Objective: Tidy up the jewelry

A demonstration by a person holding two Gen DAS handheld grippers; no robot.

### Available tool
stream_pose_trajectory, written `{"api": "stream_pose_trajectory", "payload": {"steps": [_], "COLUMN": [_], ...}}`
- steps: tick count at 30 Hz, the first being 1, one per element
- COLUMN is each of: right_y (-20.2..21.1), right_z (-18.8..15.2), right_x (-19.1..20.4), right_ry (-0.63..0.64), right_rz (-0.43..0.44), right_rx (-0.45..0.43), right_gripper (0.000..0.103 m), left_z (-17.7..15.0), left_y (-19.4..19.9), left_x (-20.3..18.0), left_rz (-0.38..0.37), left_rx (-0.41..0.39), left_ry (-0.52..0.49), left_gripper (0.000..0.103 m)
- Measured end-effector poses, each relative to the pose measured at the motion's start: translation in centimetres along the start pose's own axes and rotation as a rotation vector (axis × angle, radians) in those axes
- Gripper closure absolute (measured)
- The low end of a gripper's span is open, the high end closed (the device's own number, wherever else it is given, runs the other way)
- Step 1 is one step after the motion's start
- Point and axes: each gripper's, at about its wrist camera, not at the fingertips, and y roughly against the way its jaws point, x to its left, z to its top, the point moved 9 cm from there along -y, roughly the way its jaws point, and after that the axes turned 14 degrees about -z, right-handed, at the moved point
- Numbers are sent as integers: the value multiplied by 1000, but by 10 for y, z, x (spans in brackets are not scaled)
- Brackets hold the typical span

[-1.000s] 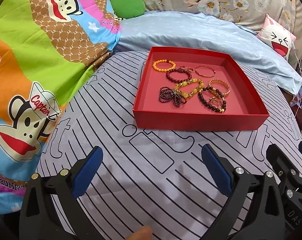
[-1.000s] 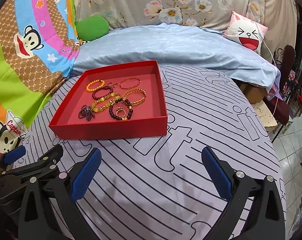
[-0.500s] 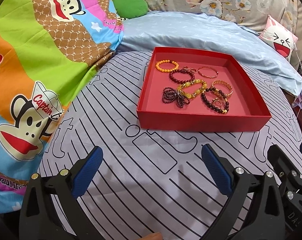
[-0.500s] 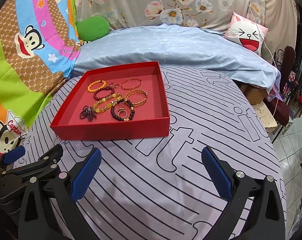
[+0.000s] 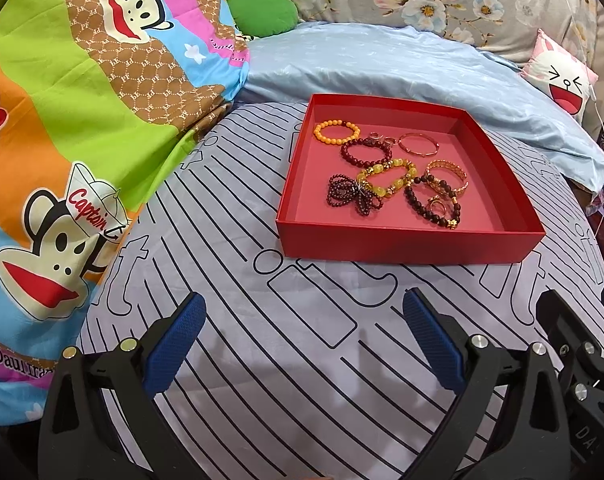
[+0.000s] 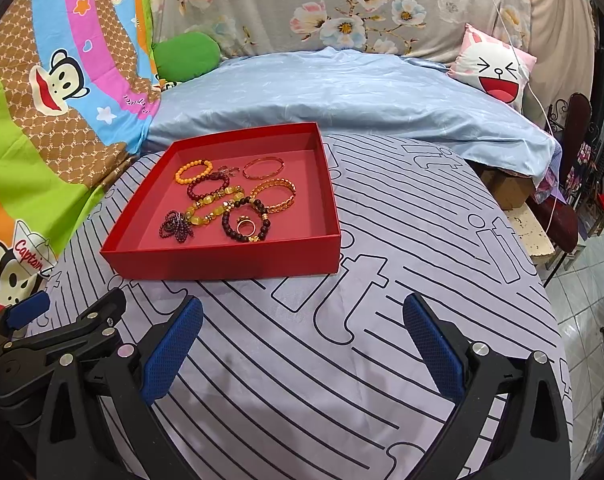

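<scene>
A shallow red box point(image 5: 406, 242) point(image 6: 221, 259) sits on the striped cloth. It holds several bracelets: an orange bead one point(image 5: 336, 131) point(image 6: 193, 171), a dark red bead one point(image 5: 365, 153), a yellow stone one point(image 5: 390, 178) point(image 6: 215, 206), a thin gold bangle point(image 5: 418, 143) point(image 6: 263, 168), a gold chain one point(image 5: 448, 176), a dark bead one point(image 5: 432, 204) point(image 6: 245, 220) with a gold ring inside, and a bunched dark strand point(image 5: 352, 194) point(image 6: 175, 226). My left gripper point(image 5: 302, 332) is open and empty, short of the box. My right gripper point(image 6: 302, 332) is open and empty, short of the box.
The striped cloth point(image 6: 382, 280) covers a round table. A cartoon monkey blanket point(image 5: 61, 120) lies left, a light blue sheet point(image 6: 342, 88) behind, a pink face pillow point(image 6: 498, 68) at back right. The table edge drops to a tiled floor point(image 6: 582, 320) on the right.
Both grippers have shifted slightly; the box sits a little lower and nearer in both views. Jaws stay open. The jewelry has not moved.
</scene>
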Motion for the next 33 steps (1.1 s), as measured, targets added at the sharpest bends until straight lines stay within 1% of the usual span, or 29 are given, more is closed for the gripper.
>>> {"api": "stream_pose_trajectory", "payload": {"steps": [10, 19, 33], "right_y": [1, 0, 1], "right_z": [0, 1, 1], "right_x": [1, 4, 5], "right_ry": [3, 8, 10], "right_rz": [-2, 1, 1], "right_rx": [-3, -1, -2], "right_gripper": [6, 6, 6], "left_z": [0, 1, 1], "left_y": [0, -3, -3], "left_x": [2, 6, 6], "left_rz": [3, -5, 1], "left_rx": [3, 16, 15], "left_ry": [-1, 20, 18], "left_gripper": [9, 9, 9]}}
